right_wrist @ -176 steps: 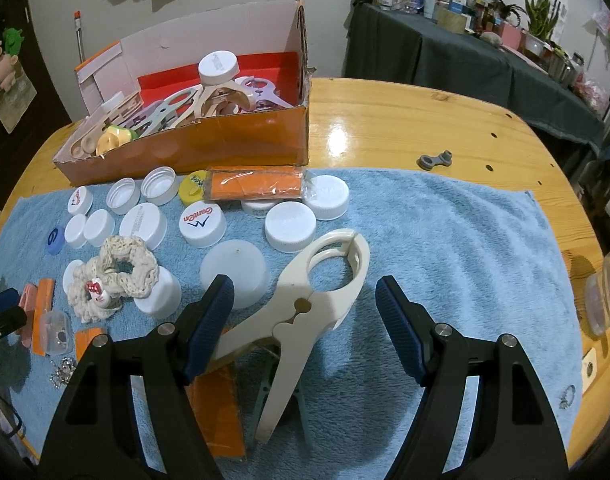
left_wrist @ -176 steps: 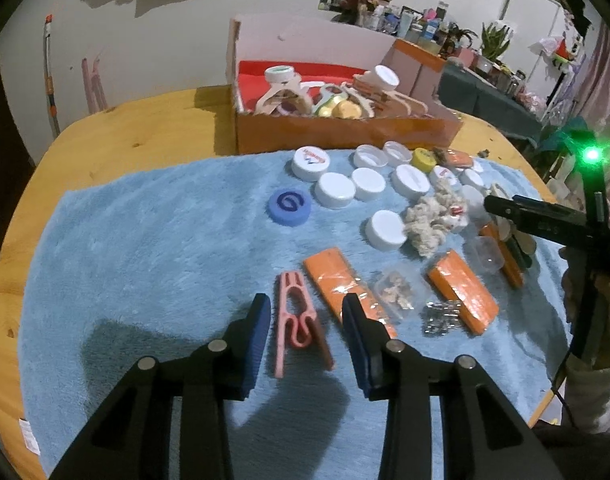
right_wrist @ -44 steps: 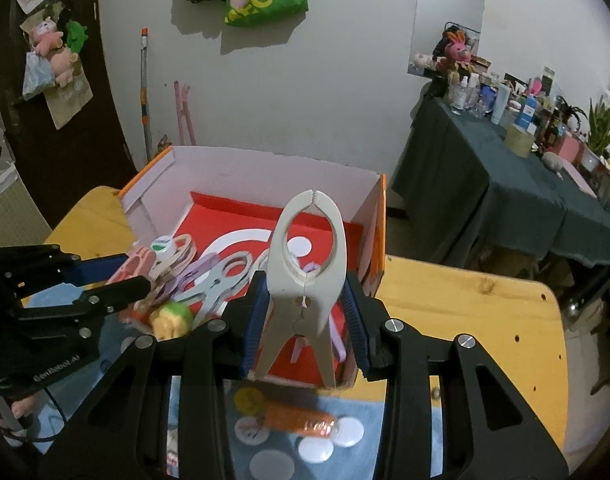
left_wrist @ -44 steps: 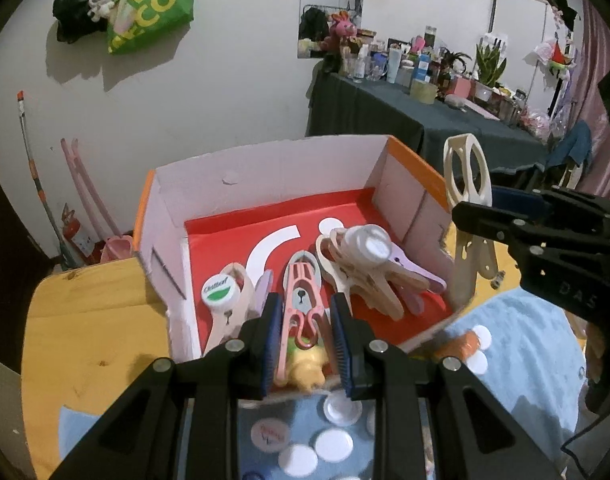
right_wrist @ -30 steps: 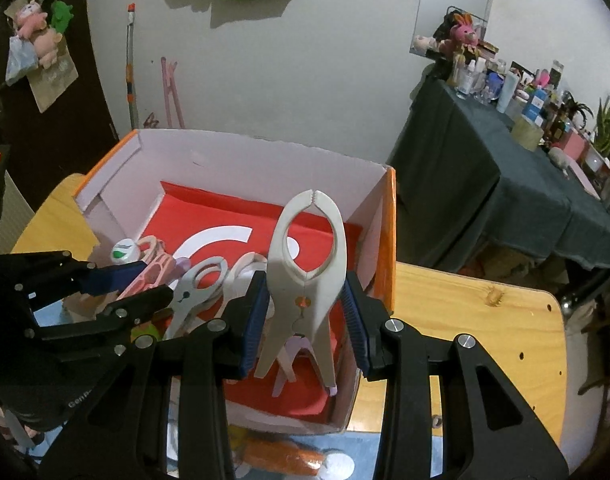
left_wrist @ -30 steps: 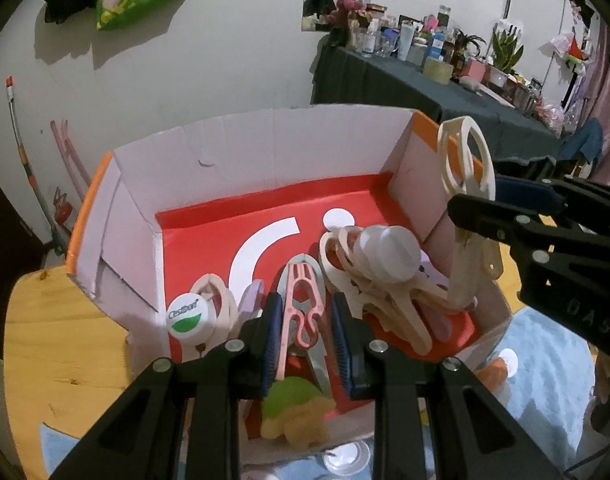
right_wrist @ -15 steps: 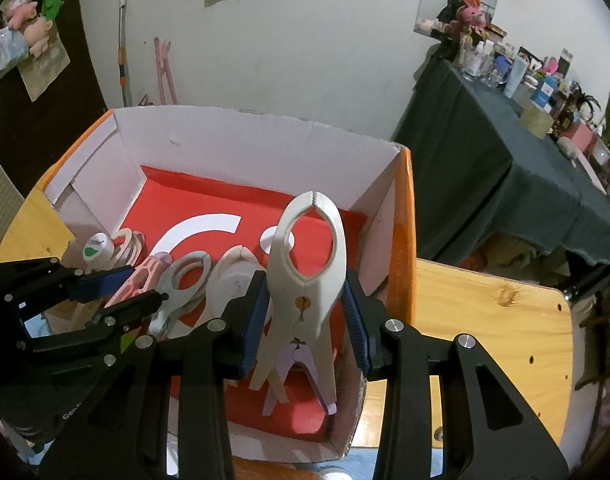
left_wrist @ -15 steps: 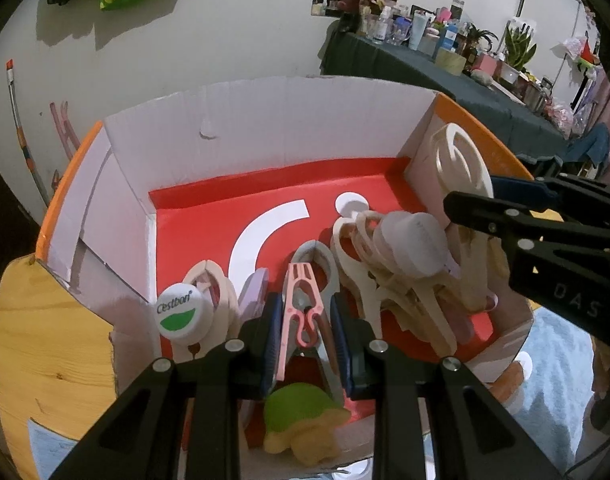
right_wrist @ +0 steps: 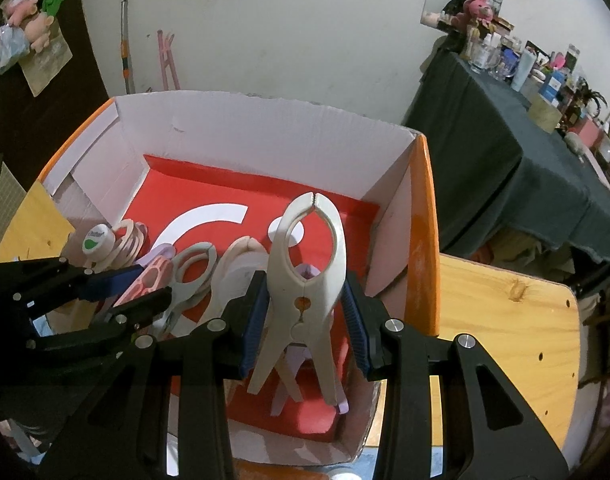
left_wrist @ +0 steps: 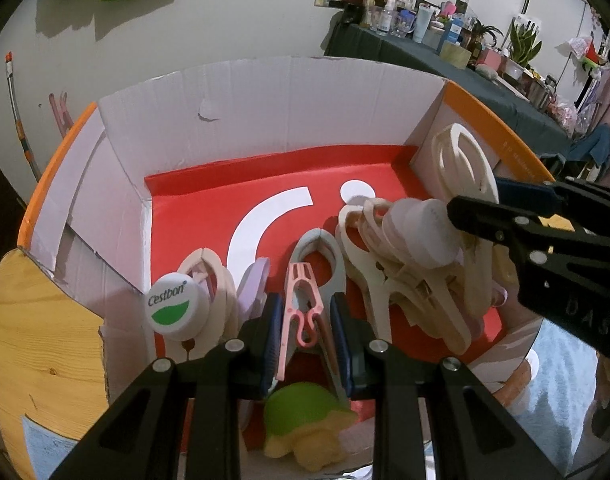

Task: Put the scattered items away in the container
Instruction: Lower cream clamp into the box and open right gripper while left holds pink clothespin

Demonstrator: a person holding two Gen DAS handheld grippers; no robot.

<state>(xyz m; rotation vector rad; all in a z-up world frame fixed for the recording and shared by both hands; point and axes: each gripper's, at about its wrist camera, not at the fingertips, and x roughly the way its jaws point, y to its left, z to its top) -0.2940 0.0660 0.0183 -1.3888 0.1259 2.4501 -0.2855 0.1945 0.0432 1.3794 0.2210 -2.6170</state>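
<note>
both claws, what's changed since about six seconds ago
Each picked a peg off the blue towel and carried it over the box: left claw grips the pink peg, right claw the cream peg. Neither is released; the box's contents look unchanged.

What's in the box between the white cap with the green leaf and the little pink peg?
In the left wrist view, a cream ring-shaped clip and a lilac clip stand between the white cap and the pink peg.

Both tools are matte black plastic. The left gripper point(left_wrist: 307, 336) has blue ribbed pads and silver round screws on its fingers. The right gripper point(right_wrist: 305, 322) has the same blue pads and screws.
</note>
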